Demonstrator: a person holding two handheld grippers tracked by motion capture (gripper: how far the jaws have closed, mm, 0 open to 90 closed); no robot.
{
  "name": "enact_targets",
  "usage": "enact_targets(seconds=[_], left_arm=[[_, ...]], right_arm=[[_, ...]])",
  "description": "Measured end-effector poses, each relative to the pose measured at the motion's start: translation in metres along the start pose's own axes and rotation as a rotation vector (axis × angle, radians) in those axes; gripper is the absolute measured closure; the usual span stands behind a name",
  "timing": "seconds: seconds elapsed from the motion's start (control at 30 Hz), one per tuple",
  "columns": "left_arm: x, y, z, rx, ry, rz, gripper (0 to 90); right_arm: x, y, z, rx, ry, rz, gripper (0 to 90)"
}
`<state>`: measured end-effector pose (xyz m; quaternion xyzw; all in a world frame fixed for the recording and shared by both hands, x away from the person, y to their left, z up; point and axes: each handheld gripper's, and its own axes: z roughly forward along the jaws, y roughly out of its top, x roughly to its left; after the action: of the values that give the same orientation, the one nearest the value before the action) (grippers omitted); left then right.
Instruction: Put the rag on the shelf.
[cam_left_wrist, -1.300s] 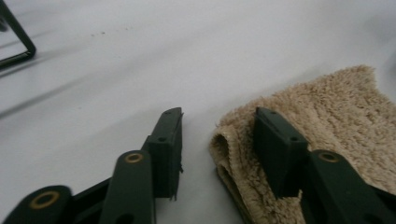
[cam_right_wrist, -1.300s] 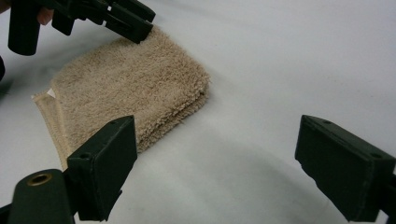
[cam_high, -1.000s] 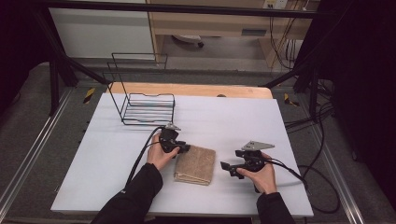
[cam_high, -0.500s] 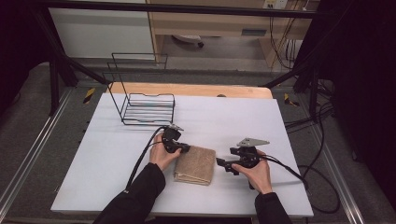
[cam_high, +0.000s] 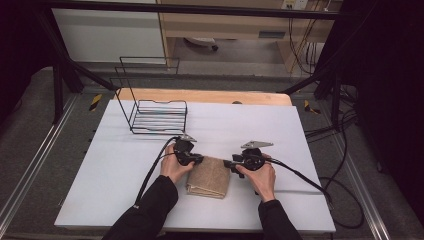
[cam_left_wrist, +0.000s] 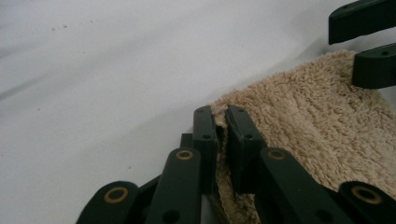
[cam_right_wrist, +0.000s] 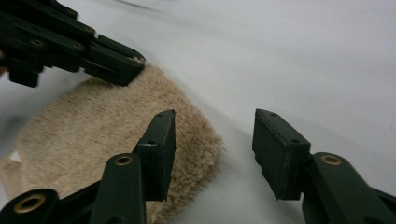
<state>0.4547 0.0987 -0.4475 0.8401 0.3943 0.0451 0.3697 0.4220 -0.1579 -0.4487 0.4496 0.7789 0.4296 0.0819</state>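
A folded beige towel (cam_high: 209, 176) lies on the white table (cam_high: 300, 135) between my two hands. My left gripper (cam_high: 200, 159) is at its far left corner; in the left gripper view the jaws (cam_left_wrist: 222, 123) pinch the towel's edge (cam_left_wrist: 308, 126). My right gripper (cam_high: 227, 164) stands at the far right corner. Its jaws (cam_right_wrist: 215, 140) have just been closing and still stand apart: one jaw hangs over the towel (cam_right_wrist: 93, 126), the other over bare table, with the corner between them and no pad pressing. The left gripper (cam_right_wrist: 126, 63) shows across the towel.
A black wire rack (cam_high: 157, 112) stands at the table's far left. A wooden board (cam_high: 200, 96) runs along the far edge. Cables trail from both grippers towards the near edge and off to the right.
My right gripper has moved left to the towel's far right corner and its jaws have narrowed. The left gripper has stayed on its corner.
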Motion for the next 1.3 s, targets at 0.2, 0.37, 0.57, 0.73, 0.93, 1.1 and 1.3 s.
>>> enact_targets(seconds=[0.2, 0.37, 0.57, 0.73, 0.93, 1.1, 1.3], left_arm=[[0.000, 0.000, 0.000, -0.002, 0.000, 0.002, 82.3], [0.000, 0.000, 0.000, -0.002, -0.002, 0.006, 82.3], [0.001, 0.000, 0.000, -0.001, -0.007, 0.011, 82.3], [0.002, 0.000, 0.000, -0.004, -0.012, 0.011, 82.2], [0.004, 0.000, 0.000, -0.007, -0.026, -0.003, 82.3], [0.003, 0.000, -0.001, -0.009, -0.021, 0.009, 83.3], [0.001, 0.001, -0.012, -0.051, -0.032, 0.011, 84.1]], right_arm=[[-0.001, -0.001, 0.006, 0.035, 0.006, 0.039, 58.7], [-0.001, -0.002, 0.008, 0.048, 0.007, 0.061, 65.5], [0.001, -0.004, 0.010, 0.042, 0.013, 0.062, 76.1], [0.003, -0.007, 0.011, 0.029, 0.013, 0.064, 81.1], [0.003, -0.007, 0.011, 0.029, 0.016, 0.091, 85.2], [0.003, -0.005, 0.010, 0.034, 0.020, 0.103, 86.2], [0.006, -0.001, -0.002, -0.005, 0.043, 0.105, 86.3]])
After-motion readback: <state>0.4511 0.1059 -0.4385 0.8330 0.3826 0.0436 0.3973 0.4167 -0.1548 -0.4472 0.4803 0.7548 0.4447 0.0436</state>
